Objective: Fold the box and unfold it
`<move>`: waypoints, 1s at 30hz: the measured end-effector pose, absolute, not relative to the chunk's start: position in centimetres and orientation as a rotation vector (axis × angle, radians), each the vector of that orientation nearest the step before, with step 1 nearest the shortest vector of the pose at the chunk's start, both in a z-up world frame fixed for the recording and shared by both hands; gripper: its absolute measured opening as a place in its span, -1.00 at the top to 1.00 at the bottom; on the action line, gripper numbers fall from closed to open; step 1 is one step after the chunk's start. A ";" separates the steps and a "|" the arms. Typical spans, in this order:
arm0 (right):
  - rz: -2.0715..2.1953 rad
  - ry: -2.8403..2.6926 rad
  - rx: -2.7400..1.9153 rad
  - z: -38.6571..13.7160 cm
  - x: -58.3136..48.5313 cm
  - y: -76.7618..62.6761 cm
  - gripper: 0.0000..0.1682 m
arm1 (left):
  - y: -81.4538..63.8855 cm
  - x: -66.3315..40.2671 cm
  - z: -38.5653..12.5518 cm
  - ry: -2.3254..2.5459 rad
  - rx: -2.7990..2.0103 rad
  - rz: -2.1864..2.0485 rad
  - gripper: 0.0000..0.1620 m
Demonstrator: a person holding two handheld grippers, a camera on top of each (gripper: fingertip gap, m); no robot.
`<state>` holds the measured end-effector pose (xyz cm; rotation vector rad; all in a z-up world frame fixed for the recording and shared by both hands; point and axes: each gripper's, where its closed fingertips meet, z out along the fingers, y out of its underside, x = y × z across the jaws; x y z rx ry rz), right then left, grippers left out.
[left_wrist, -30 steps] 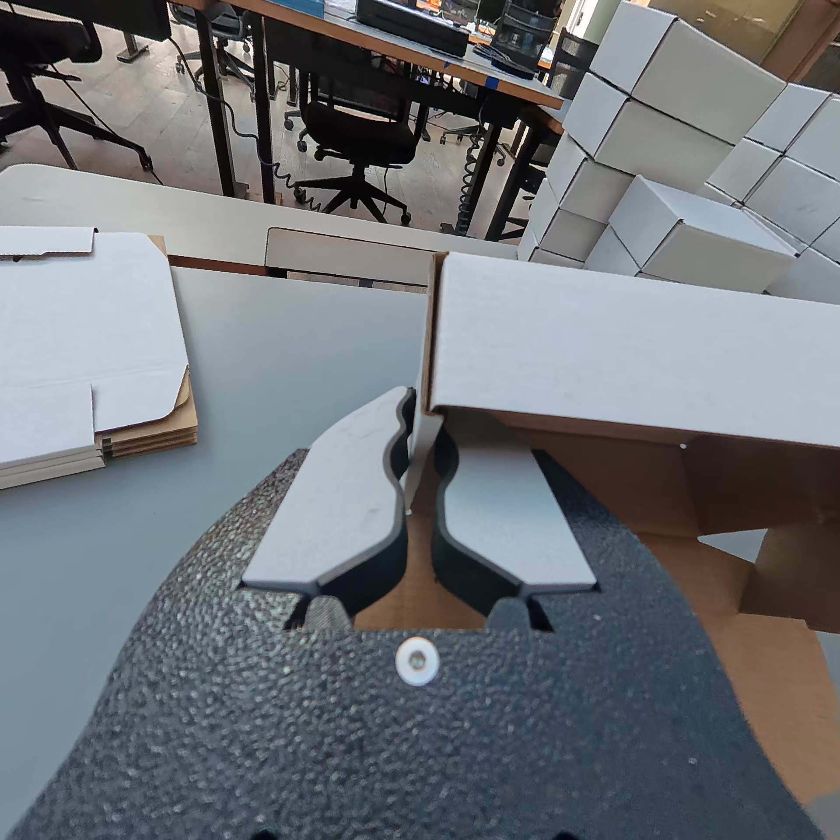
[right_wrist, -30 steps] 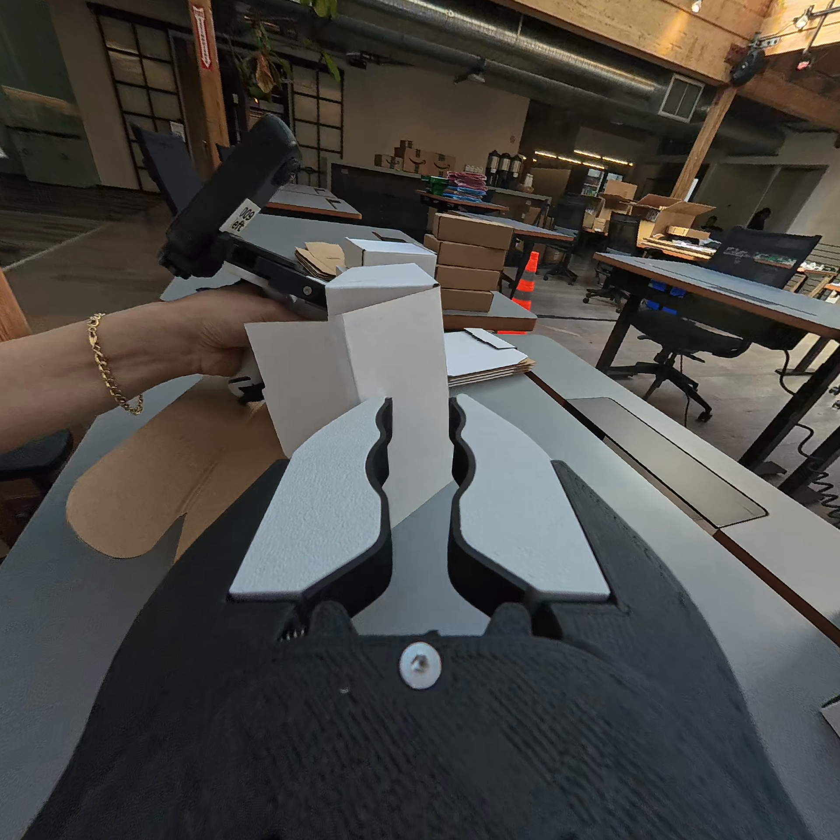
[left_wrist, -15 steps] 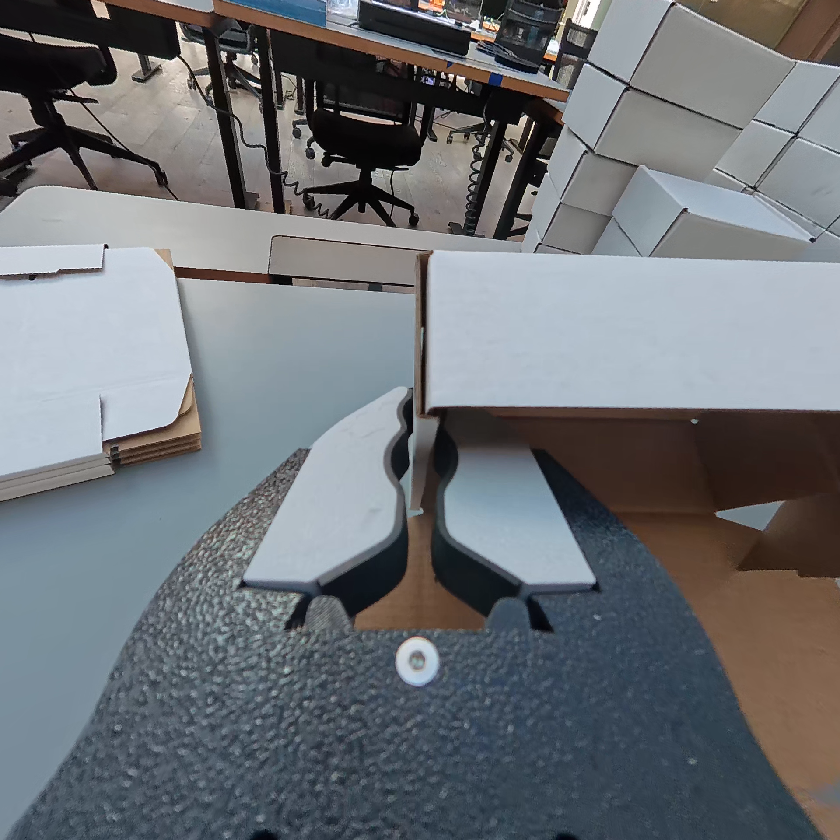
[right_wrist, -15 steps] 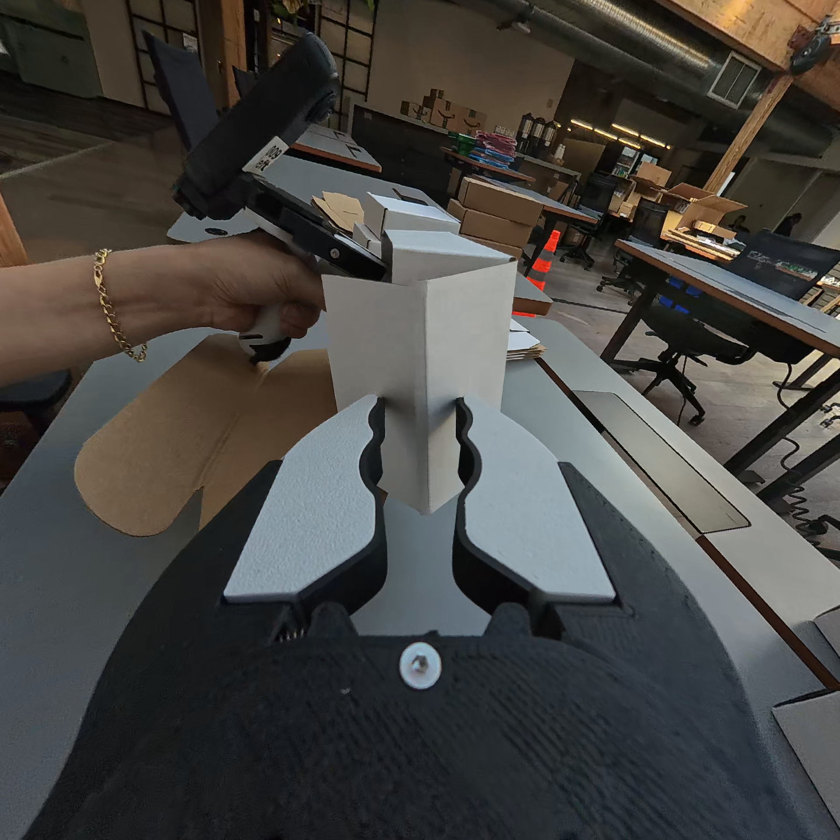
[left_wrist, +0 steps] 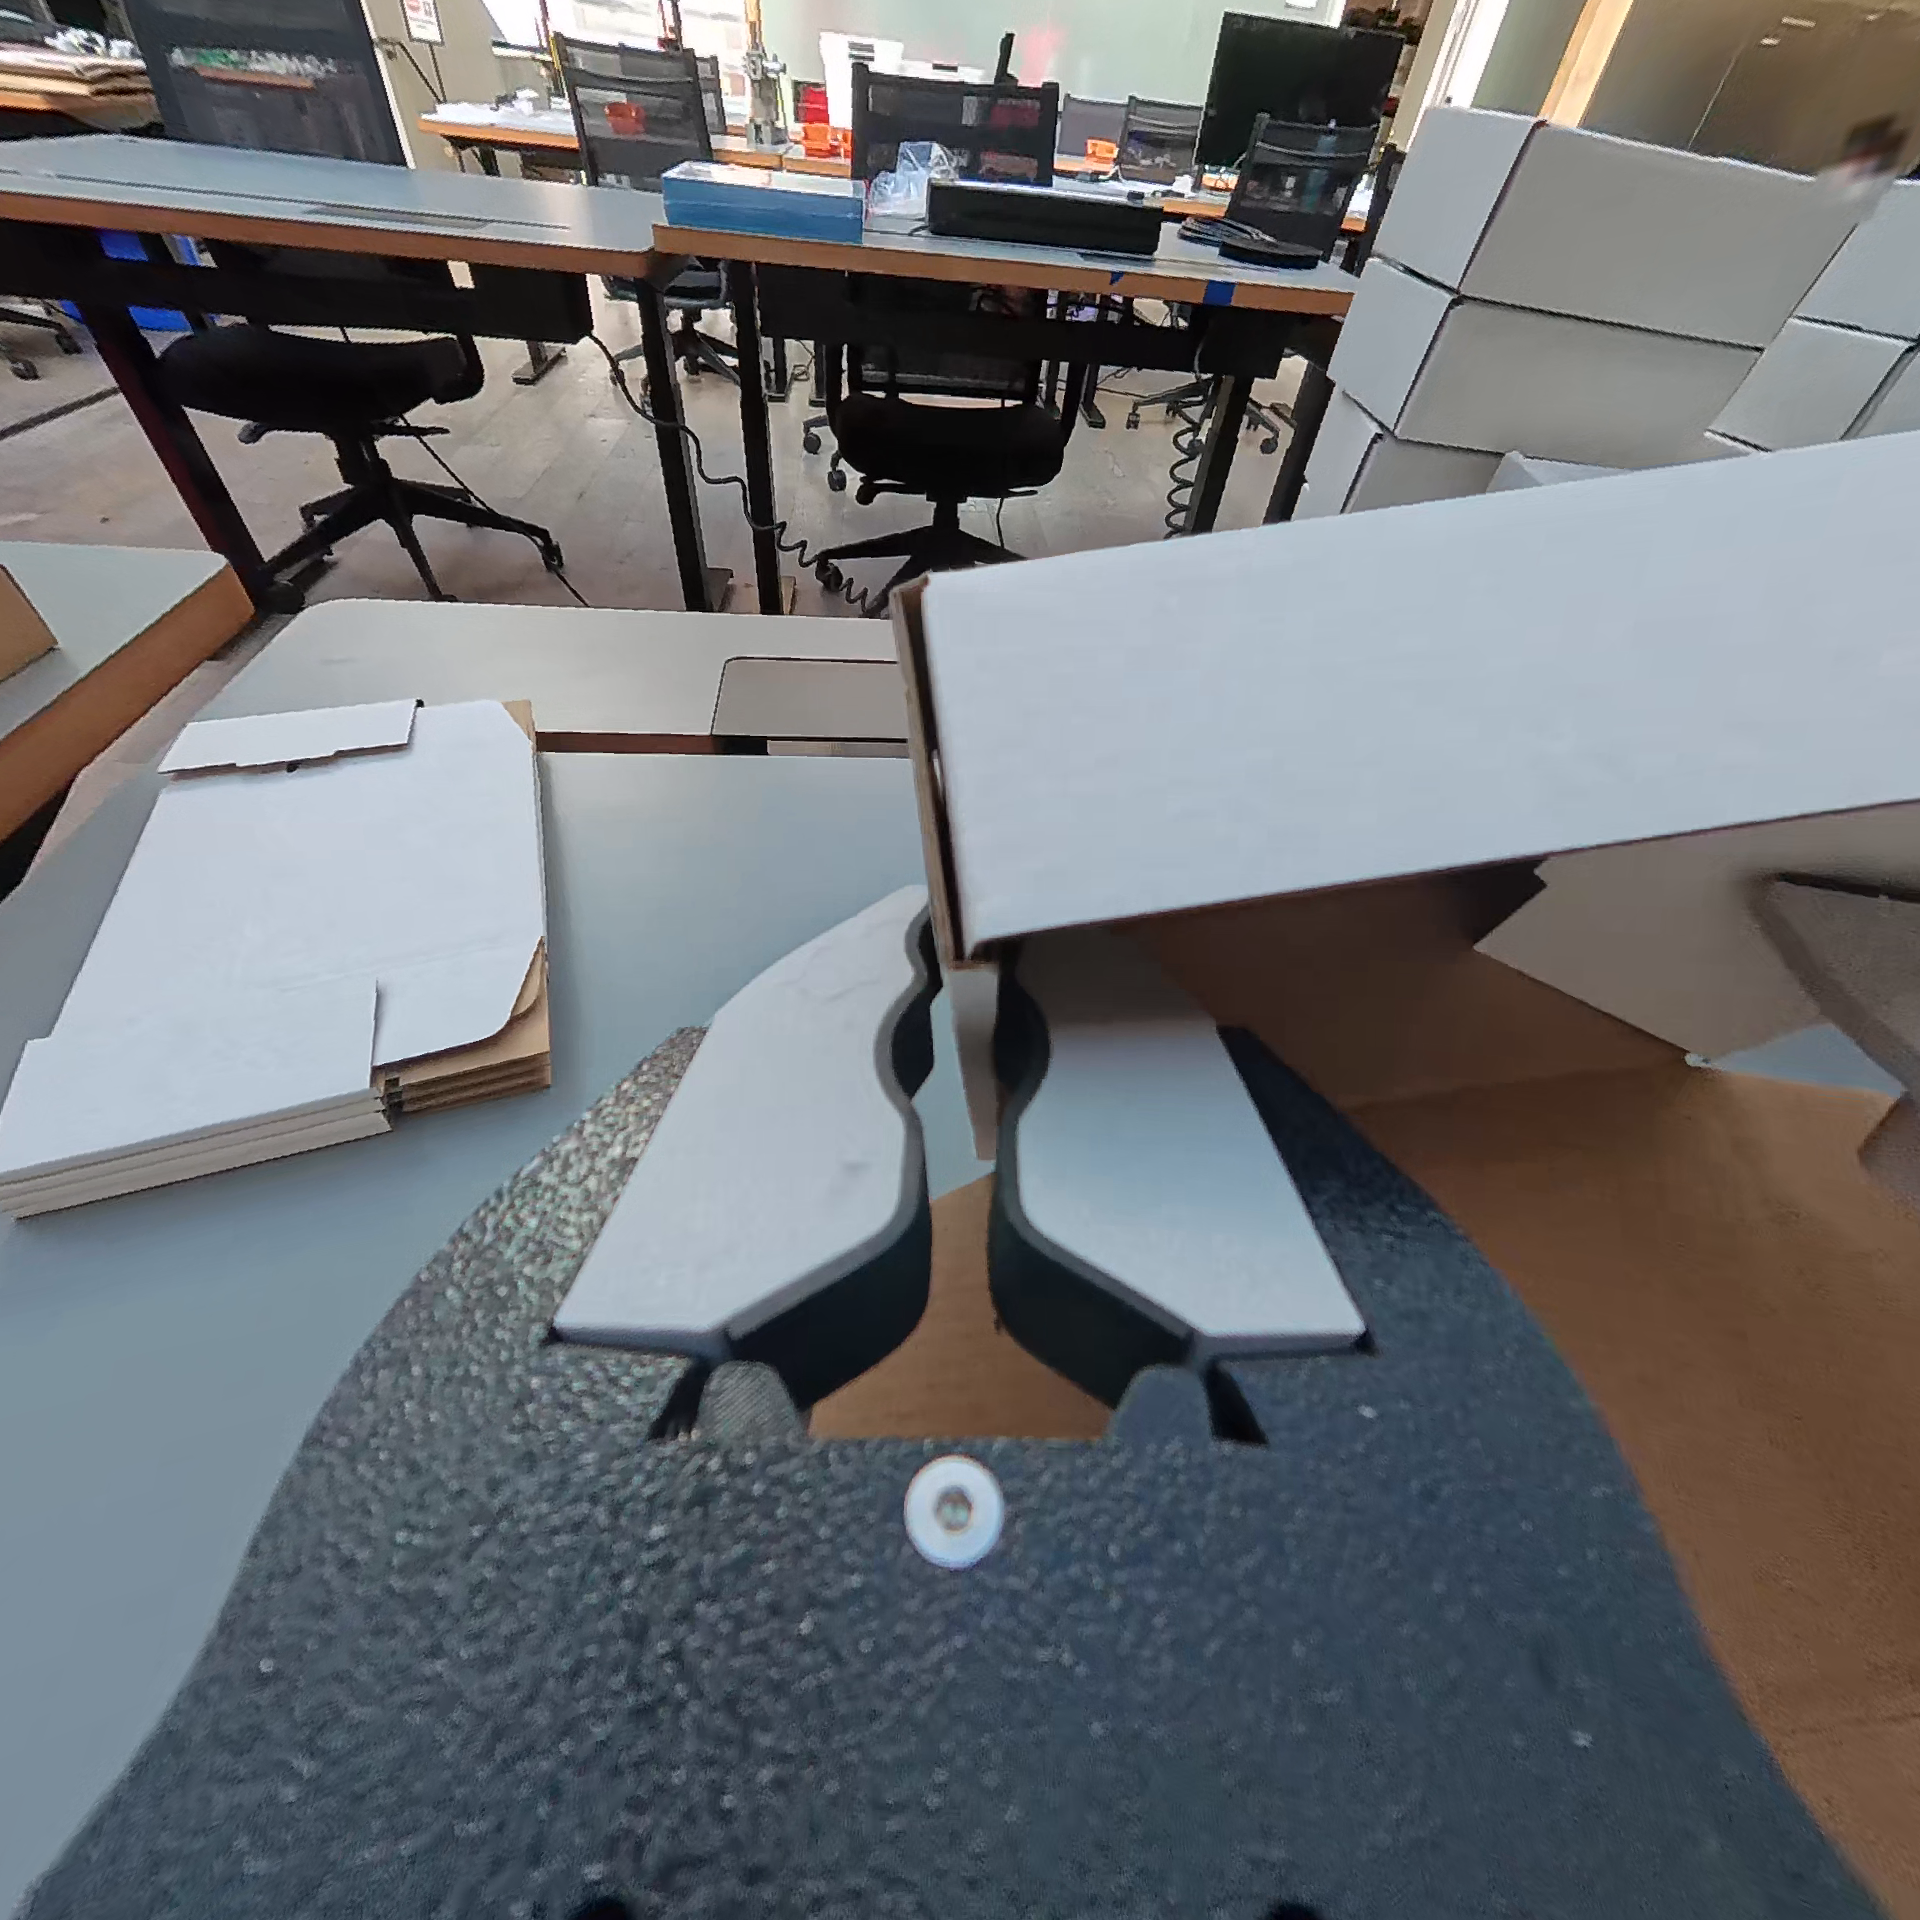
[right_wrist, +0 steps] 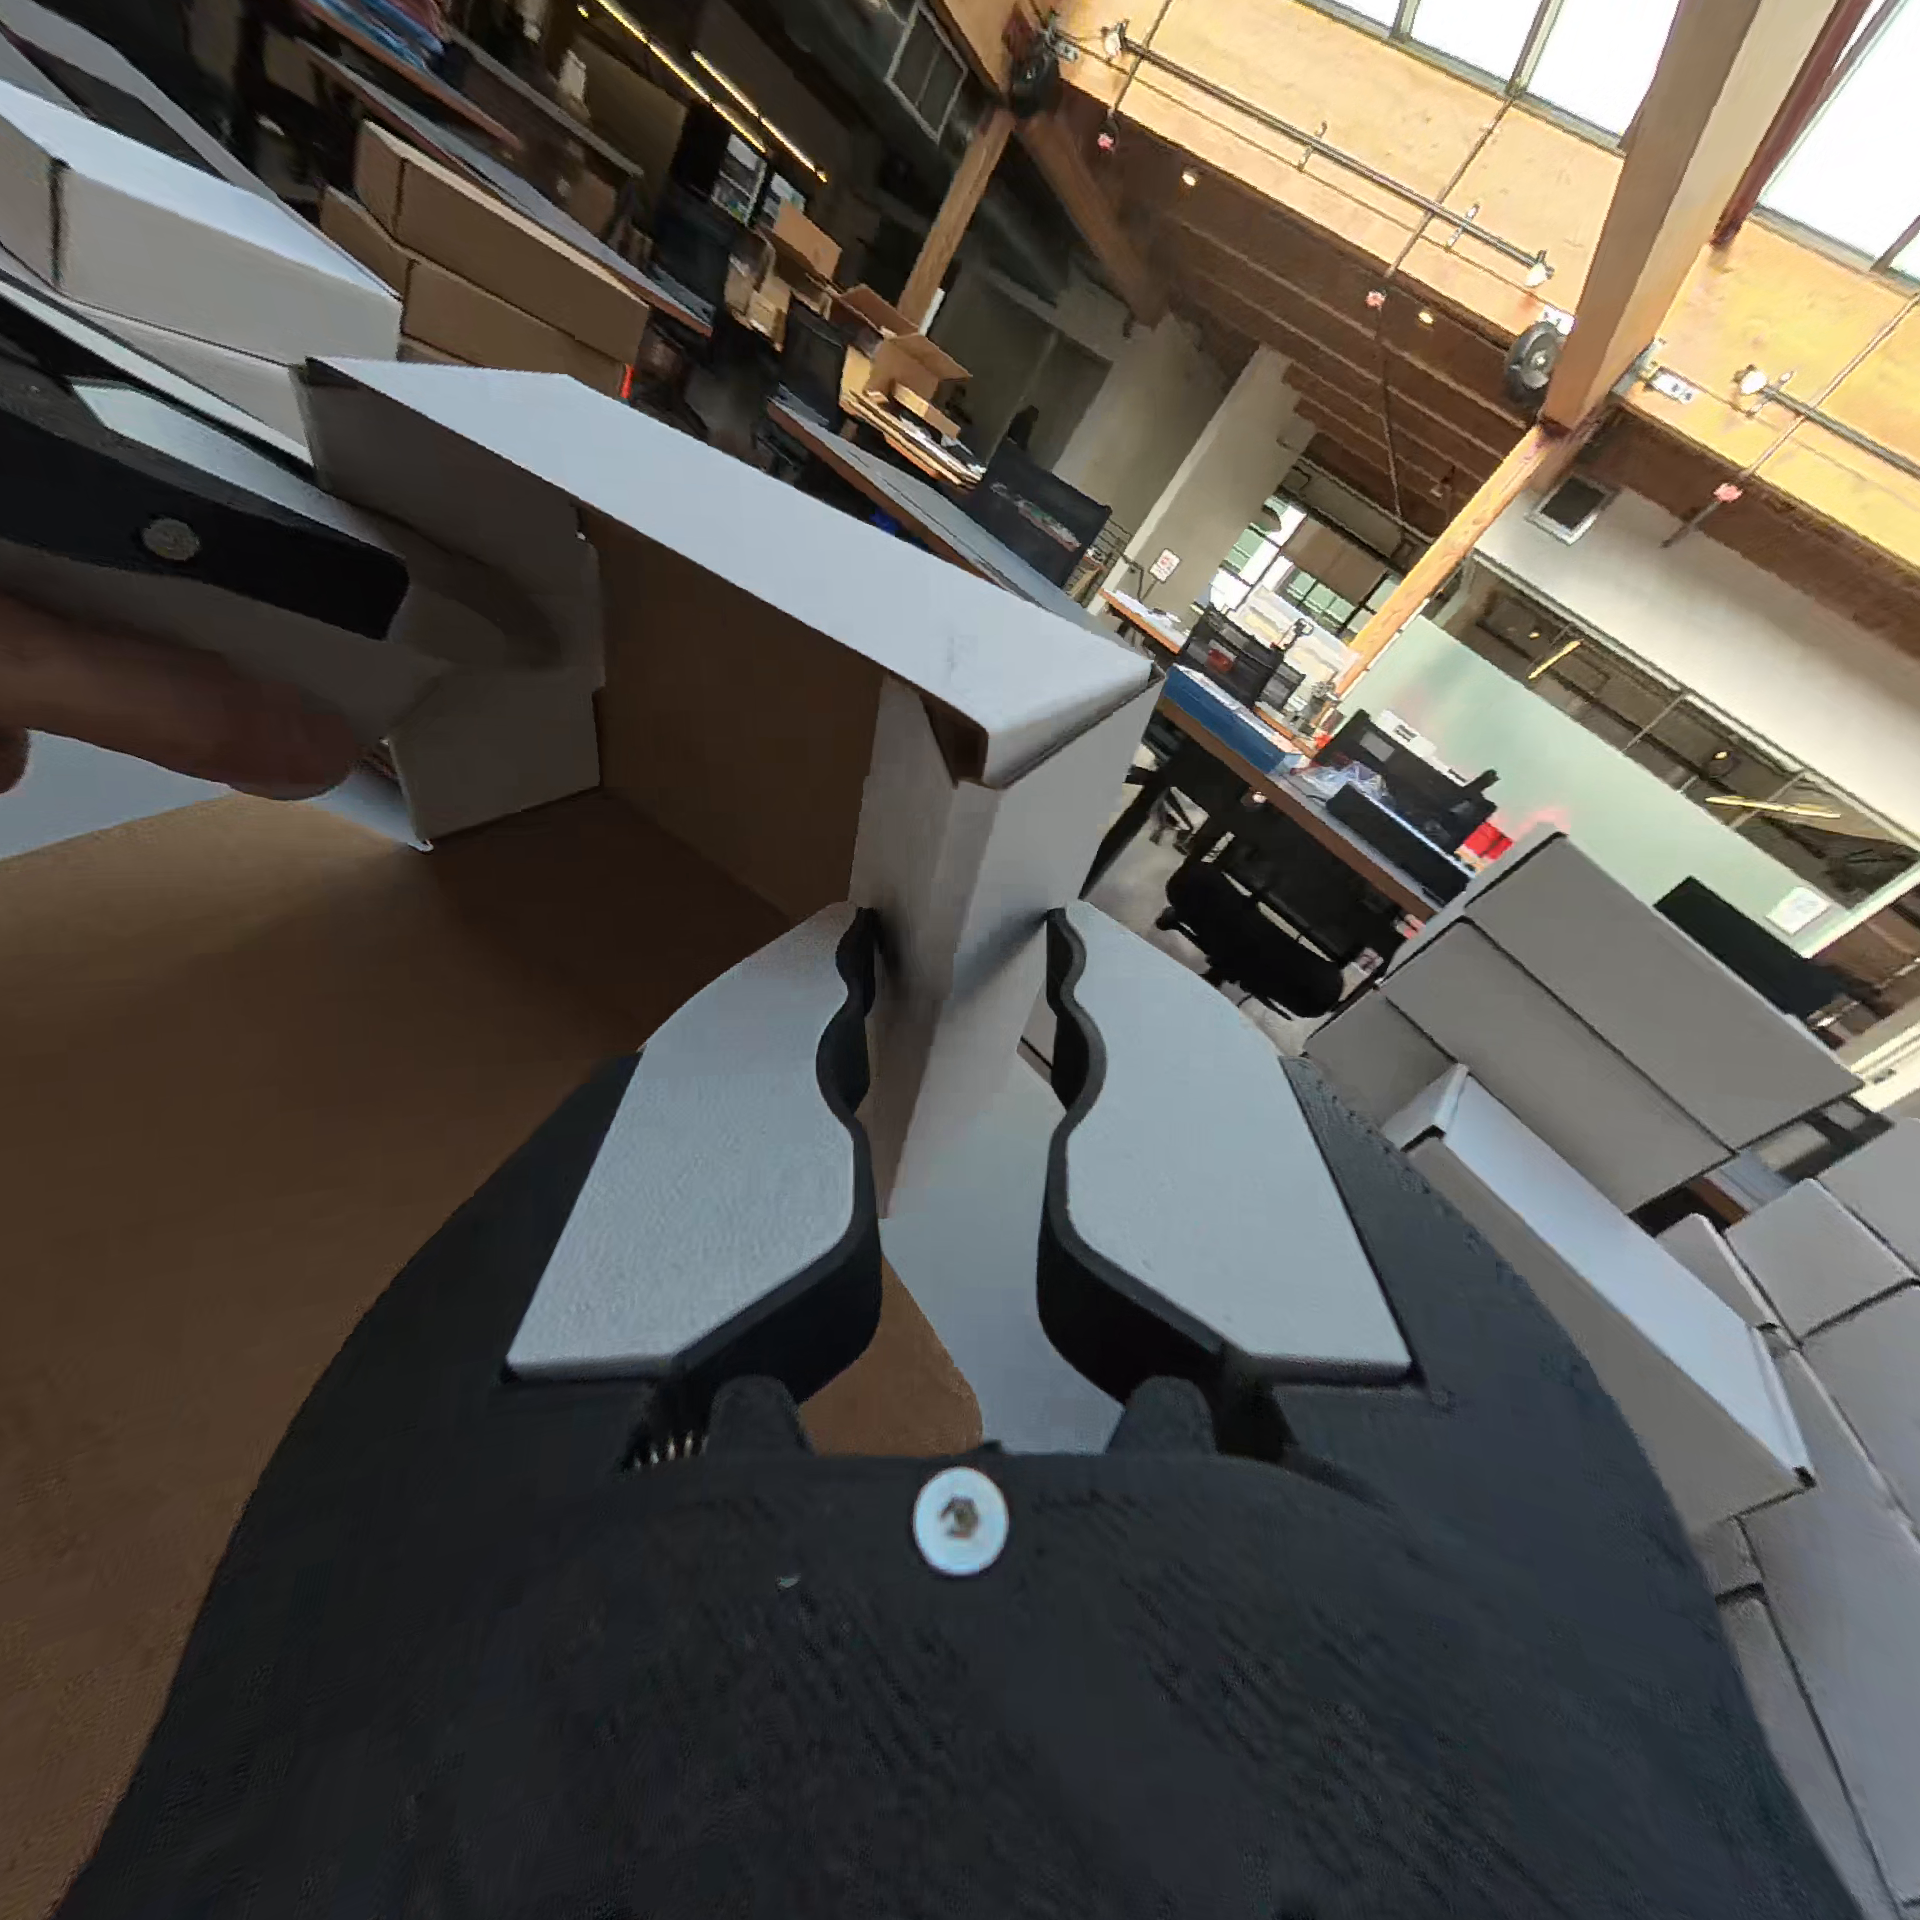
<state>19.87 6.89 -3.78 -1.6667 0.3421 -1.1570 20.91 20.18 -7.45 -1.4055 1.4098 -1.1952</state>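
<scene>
1. left wrist view: left tool (left_wrist: 961, 997) pinched narrow on a thin white end flap of the box (left_wrist: 1403, 748). the box's long white panel runs from the fingertips off to the right, tilted, brown inside showing beneath it.
2. same view: the box's brown flat panel lies on the grey desk (left_wrist: 665, 894) under and right of the tool. a stack of flat box blanks (left_wrist: 281, 935) lies on the desk to the left, well apart. folded white boxes (left_wrist: 1579, 270) are piled at far right.
3. right wrist view: right tool (right_wrist: 961, 997) part open; the box's white corner flap stands between its fingers, against the left finger (right_wrist: 769, 1081), a gap to the right one.
4. same view: the box (right_wrist: 727, 520) rises ahead and left; the left tool (right_wrist: 447, 623) clamps its far end.
</scene>
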 end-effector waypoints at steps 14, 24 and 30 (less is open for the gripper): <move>-1.041 0.634 -1.510 -4.7 21.5 7.1 0.78 | 21.0 20.2 -6.9 1.277 -1.329 -1.084 0.92; -1.152 0.760 -1.257 -5.0 23.2 5.3 0.84 | 19.2 20.8 -6.9 1.239 -1.346 -1.149 0.88; -1.174 0.774 -1.268 -5.7 24.1 5.7 0.85 | 19.7 21.4 -7.9 1.224 -1.358 -1.140 0.88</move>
